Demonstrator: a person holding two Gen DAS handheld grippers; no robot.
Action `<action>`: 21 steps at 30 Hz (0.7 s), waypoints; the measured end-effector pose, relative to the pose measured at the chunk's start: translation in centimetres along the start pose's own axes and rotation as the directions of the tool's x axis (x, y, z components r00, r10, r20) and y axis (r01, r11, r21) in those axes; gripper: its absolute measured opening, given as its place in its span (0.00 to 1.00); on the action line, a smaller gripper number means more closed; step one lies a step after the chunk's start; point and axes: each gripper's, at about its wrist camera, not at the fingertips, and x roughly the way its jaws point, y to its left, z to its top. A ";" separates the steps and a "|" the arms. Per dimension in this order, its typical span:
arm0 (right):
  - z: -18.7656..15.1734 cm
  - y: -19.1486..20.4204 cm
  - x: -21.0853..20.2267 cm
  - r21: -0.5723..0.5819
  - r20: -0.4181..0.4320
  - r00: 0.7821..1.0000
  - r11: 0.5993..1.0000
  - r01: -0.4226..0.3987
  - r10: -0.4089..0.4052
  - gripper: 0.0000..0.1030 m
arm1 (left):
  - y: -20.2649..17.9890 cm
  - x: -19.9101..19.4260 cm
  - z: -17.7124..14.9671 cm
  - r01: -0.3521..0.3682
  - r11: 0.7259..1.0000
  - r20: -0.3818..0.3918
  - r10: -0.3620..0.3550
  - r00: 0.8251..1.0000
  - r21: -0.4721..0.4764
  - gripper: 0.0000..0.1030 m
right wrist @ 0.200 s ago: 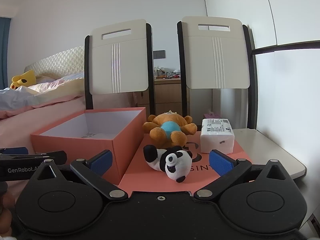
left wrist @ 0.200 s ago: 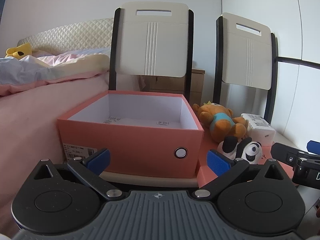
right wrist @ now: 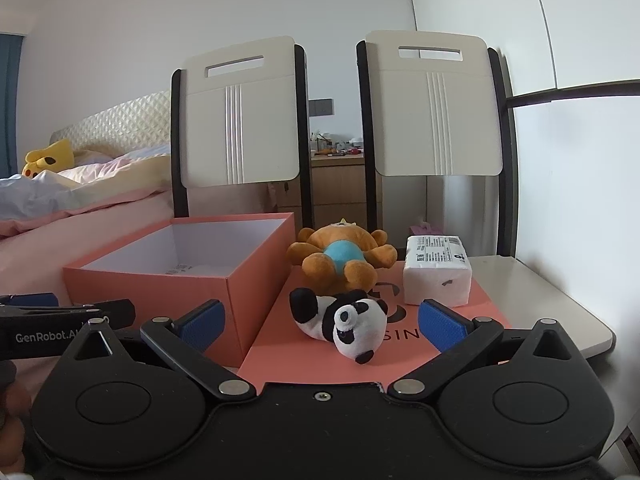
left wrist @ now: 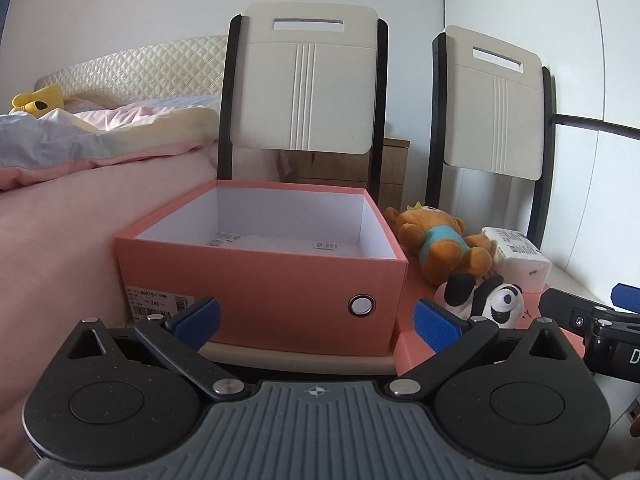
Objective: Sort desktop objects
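**Listing the table, near to far: both tools spread, toys and tissue pack on the lid, box open**

1. Left tool (left wrist: 316, 316): blue pads wide apart, nothing between them; faces the near wall of the box.
2. Right tool (right wrist: 322, 322): pads likewise wide apart and holding nothing; the panda lies just beyond the gap.
3. Box lid (right wrist: 288, 344): coral, flat on the table (right wrist: 560, 300), just right of the box; it carries items 4 to 6.
4. Panda toy (right wrist: 344, 322): on its side, nearest of the three, close to the bear.
5. Bear toy (right wrist: 340, 258): orange with a blue shirt, lying behind the panda.
6. Tissue pack (right wrist: 436, 276): white, soft-wrapped, at the right of the lid, just beside the bear.
7. Box (left wrist: 264, 276): coral, open-topped, on the left; only paper labels show on the visible part of its white floor.
8. Two folding chairs (right wrist: 432, 108) stand beyond the table; a bed (left wrist: 60, 208) lies to the left.

Risks, as judged: the panda and bear lie close, so a wide grip on one may drag or catch the other. Plush yields, and a shallow pinch could slip. The lid is loose on the table and may slide if pushed. A low carry could clip the box rim.
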 end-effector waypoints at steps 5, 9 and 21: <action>-0.2 0.4 -1.1 -0.009 0.018 1.000 1.000 0.001 -0.001 1.00 | 0.3 0.3 0.0 0.007 1.000 -0.001 -0.007 1.000 -0.007 1.00; -0.1 0.1 -0.3 0.011 -0.002 1.000 1.000 0.002 -0.002 1.00 | 0.0 -0.1 0.0 0.002 1.000 0.006 -0.002 1.000 -0.004 1.00; -0.1 0.2 0.1 0.007 0.004 1.000 1.000 0.002 -0.002 1.00 | 0.3 -0.1 0.3 0.005 1.000 0.006 -0.005 1.000 -0.008 1.00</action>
